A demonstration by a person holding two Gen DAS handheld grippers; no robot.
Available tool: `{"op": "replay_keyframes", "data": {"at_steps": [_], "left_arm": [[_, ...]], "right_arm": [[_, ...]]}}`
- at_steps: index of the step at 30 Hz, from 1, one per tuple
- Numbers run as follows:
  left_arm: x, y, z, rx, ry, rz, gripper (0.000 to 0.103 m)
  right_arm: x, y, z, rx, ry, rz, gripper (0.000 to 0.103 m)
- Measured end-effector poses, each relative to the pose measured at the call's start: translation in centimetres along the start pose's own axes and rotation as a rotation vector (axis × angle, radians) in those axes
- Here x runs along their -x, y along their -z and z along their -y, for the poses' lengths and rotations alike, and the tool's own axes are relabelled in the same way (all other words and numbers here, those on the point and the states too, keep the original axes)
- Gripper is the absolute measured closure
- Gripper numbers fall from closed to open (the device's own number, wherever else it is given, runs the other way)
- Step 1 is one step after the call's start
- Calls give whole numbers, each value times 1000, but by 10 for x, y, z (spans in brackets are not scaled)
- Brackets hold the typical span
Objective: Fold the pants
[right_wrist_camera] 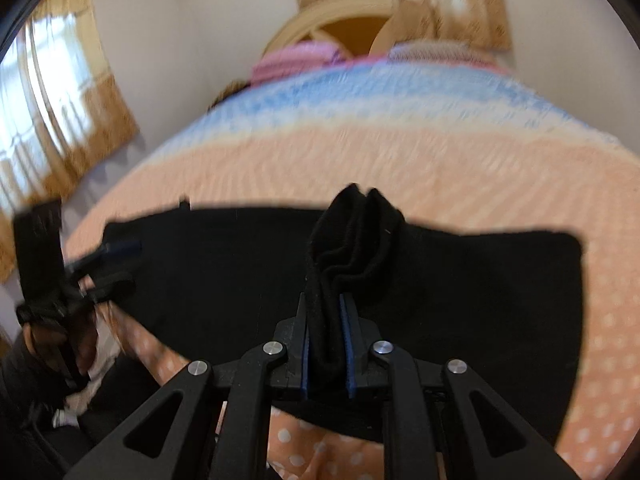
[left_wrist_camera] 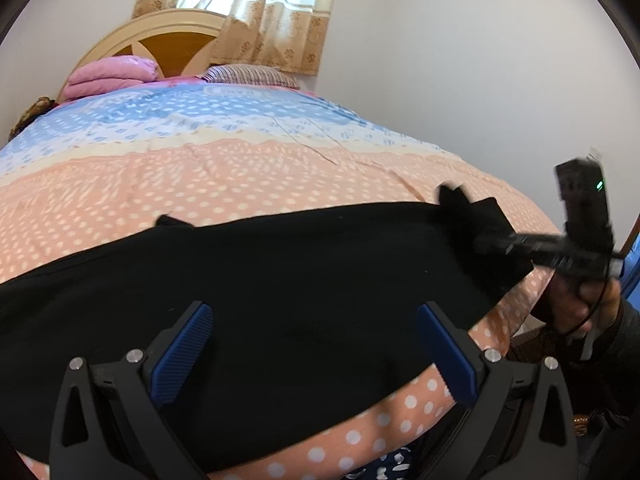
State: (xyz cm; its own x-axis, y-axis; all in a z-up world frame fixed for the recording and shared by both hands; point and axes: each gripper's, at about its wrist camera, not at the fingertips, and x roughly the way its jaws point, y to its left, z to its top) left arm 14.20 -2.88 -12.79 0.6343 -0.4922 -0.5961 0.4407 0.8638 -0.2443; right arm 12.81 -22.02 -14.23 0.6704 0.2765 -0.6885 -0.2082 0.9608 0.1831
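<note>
Covering polka-dot bed (left_wrist_camera: 248, 184), seemingly, black pants (left_wrist_camera: 280, 300).

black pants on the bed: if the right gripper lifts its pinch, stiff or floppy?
Likely floppy: the pants bunch into soft ridges between the right gripper pads. Probably light, since a small pinch holds that bunch up. The rest lies flat on the bedspread and would likely drape and trail.

One pair of black pants (left_wrist_camera: 280, 280) lies on one bed (left_wrist_camera: 240, 176). Two tools: the left tool (left_wrist_camera: 316, 344) and the right tool (right_wrist_camera: 327, 340). One pink folded blanket (left_wrist_camera: 112, 74), one striped pillow (left_wrist_camera: 252, 74), one headboard (left_wrist_camera: 172, 38). Two curtained windows (right_wrist_camera: 52, 100) show in the right wrist view.
</note>
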Motion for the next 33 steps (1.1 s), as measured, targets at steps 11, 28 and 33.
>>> {"op": "replay_keyframes", "data": {"at_steps": [11, 28, 33], "left_arm": [[-56, -30, 51, -25, 130, -89, 0], [-115, -50, 122, -62, 165, -197, 77], [-108, -52, 116, -29, 196, -174, 89]], "right_arm": [[64, 19, 71, -211, -63, 163, 42], [67, 46, 121, -431, 1, 252, 40], [72, 47, 123, -429, 22, 281, 39]]}}
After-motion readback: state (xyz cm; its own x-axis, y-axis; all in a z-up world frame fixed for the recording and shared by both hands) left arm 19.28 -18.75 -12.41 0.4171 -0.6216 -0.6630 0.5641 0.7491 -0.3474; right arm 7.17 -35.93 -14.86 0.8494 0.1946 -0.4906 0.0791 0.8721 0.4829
